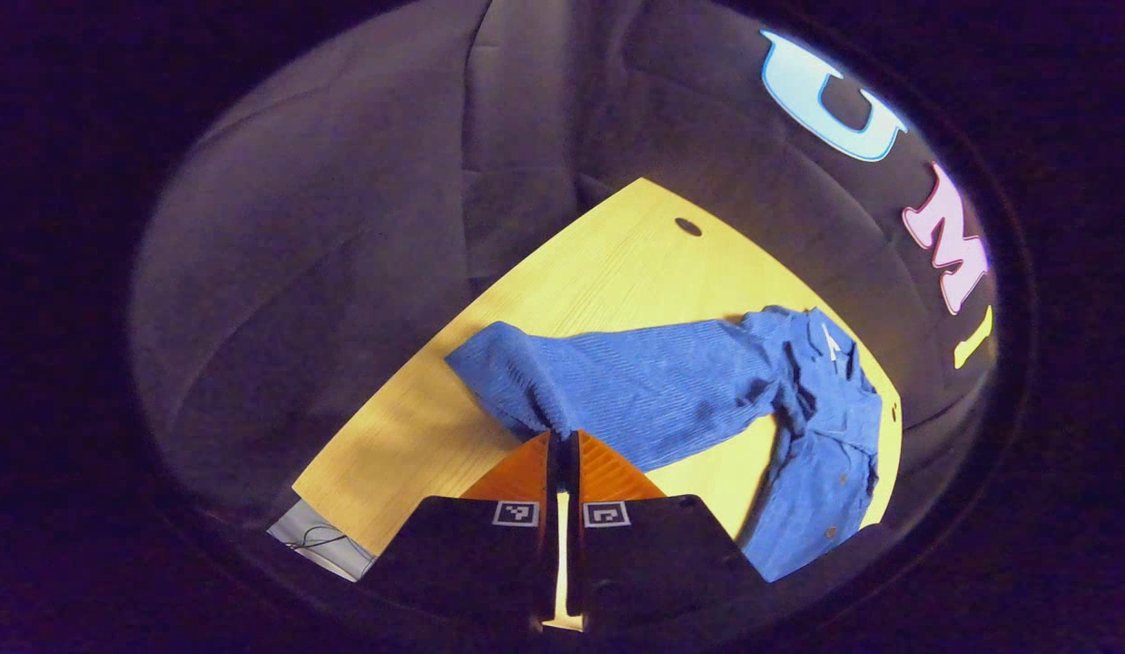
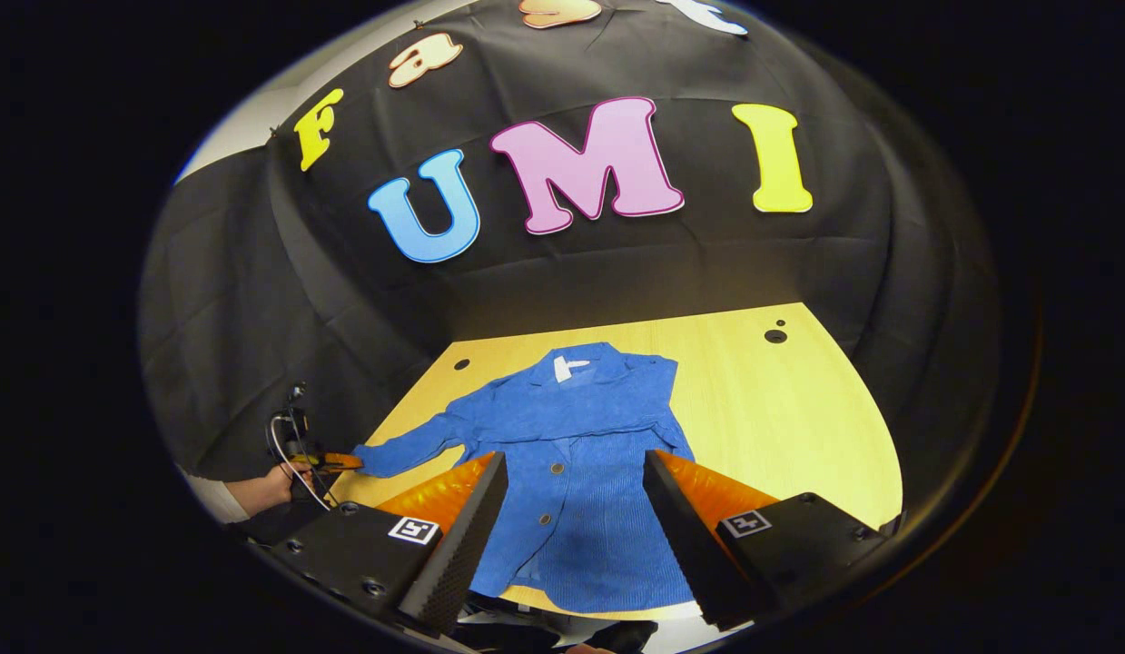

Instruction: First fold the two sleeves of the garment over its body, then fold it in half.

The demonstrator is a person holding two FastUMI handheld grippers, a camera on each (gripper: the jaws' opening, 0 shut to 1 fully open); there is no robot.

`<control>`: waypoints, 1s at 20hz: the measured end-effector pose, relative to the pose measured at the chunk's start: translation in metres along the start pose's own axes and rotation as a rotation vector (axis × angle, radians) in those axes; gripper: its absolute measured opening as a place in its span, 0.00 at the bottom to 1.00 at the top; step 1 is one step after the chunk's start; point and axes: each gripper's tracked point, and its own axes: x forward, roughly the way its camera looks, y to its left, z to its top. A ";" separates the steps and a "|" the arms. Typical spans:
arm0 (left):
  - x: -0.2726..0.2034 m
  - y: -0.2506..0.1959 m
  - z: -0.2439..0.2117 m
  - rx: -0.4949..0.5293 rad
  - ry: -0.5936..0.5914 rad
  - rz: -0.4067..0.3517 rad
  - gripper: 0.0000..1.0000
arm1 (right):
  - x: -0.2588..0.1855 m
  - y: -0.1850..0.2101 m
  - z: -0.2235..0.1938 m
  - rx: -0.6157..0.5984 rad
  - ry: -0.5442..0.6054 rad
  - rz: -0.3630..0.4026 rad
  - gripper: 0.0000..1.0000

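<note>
garment: blue button-front shirt [image 2: 571,454] lies flat on the wooden table [image 2: 780,427], collar toward the booth wall, hem toward the near edge
right sleeve: folded across the body (lies over the chest in the right gripper view)
left sleeve: [image 1: 616,391] stretched out sideways over the table, cuff at the table's edge
left gripper: [image 1: 562,445] fingers pressed together on the cuff of the left sleeve, pinching the cloth; also seen far off in the right gripper view [image 2: 340,461], held by a hand [image 2: 267,490]
right gripper: [image 2: 576,481] fingers spread wide, hovering above the lower front of the shirt, touching nothing
</note>
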 end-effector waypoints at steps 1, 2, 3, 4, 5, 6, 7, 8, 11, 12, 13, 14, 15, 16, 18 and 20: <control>-0.012 -0.014 0.010 0.014 -0.027 -0.035 0.02 | 0.001 0.000 0.000 0.003 0.001 0.003 0.96; -0.024 -0.031 0.018 0.029 -0.051 -0.069 0.02 | 0.002 0.001 -0.002 0.007 0.002 0.006 0.96; -0.037 -0.048 0.026 0.051 -0.069 -0.096 0.02 | 0.003 0.001 -0.002 0.012 0.006 0.011 0.96; -0.046 -0.072 0.034 0.078 -0.092 -0.131 0.02 | 0.003 0.002 -0.003 0.016 0.008 0.015 0.96; -0.057 -0.098 0.042 0.112 -0.110 -0.164 0.02 | 0.005 0.002 -0.003 0.020 0.010 0.018 0.96; -0.066 -0.123 0.048 0.153 -0.129 -0.193 0.02 | 0.005 0.001 -0.004 0.027 0.012 0.020 0.96; -0.076 -0.150 0.053 0.199 -0.143 -0.226 0.02 | 0.006 0.001 -0.003 0.037 0.011 0.024 0.96; -0.086 -0.178 0.054 0.249 -0.154 -0.259 0.02 | 0.003 0.000 -0.004 0.046 0.009 0.024 0.96; -0.110 -0.266 0.043 0.402 -0.168 -0.353 0.01 | 0.000 -0.008 -0.004 0.070 0.000 0.014 0.96; -0.110 -0.296 0.037 0.451 -0.182 -0.393 0.01 | -0.004 -0.012 -0.006 0.078 -0.003 0.007 0.96; -0.107 -0.325 0.037 0.498 -0.198 -0.425 0.01 | -0.006 -0.019 -0.008 0.087 -0.004 -0.002 0.96; -0.099 -0.349 0.036 0.532 -0.196 -0.443 0.01 | -0.013 -0.025 -0.011 0.099 -0.003 -0.012 0.96; -0.090 -0.374 0.034 0.552 -0.179 -0.470 0.01 | -0.017 -0.031 -0.014 0.113 -0.003 -0.023 0.96; -0.080 -0.400 0.030 0.571 -0.159 -0.501 0.01 | -0.022 -0.038 -0.015 0.129 -0.004 -0.035 0.96; -0.051 -0.442 0.015 0.633 -0.091 -0.529 0.01 | -0.025 -0.052 -0.019 0.166 -0.007 -0.063 0.96; -0.017 -0.475 0.002 0.739 -0.049 -0.505 0.02 | -0.025 -0.066 -0.025 0.186 -0.002 -0.098 0.96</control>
